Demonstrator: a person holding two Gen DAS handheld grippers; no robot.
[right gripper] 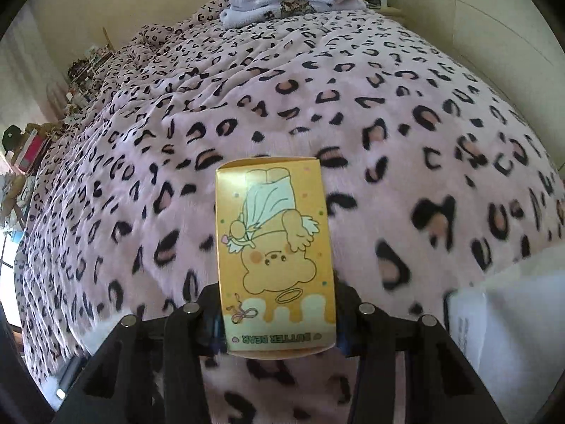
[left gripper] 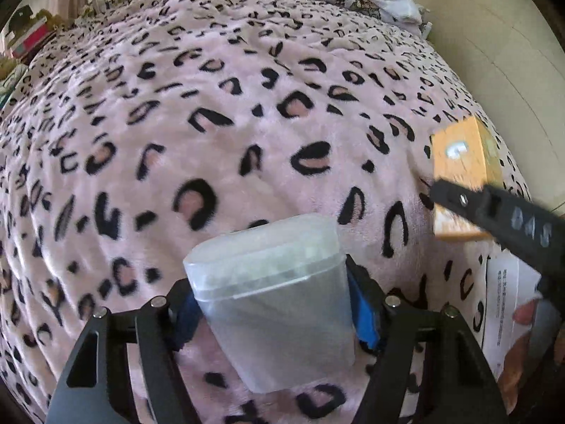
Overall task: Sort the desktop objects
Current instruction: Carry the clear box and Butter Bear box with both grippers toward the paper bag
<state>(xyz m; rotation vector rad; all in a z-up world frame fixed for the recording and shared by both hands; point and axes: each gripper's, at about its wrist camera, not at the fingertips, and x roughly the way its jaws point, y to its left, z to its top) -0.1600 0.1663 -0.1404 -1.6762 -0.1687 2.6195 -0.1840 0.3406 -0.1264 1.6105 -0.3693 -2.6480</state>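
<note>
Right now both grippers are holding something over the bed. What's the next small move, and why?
Probably lower the right gripper and set the yellow Butter Bear box on the leopard-print blanket. It is clamped at its lower end and held off the bed, bare blanket ahead. The left gripper can hold the translucent plastic container meanwhile.

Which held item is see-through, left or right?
The left one. The left hand-held gripper holds a translucent plastic box with lid; the right hand-held gripper holds an opaque yellow Butter Bear carton.
</note>
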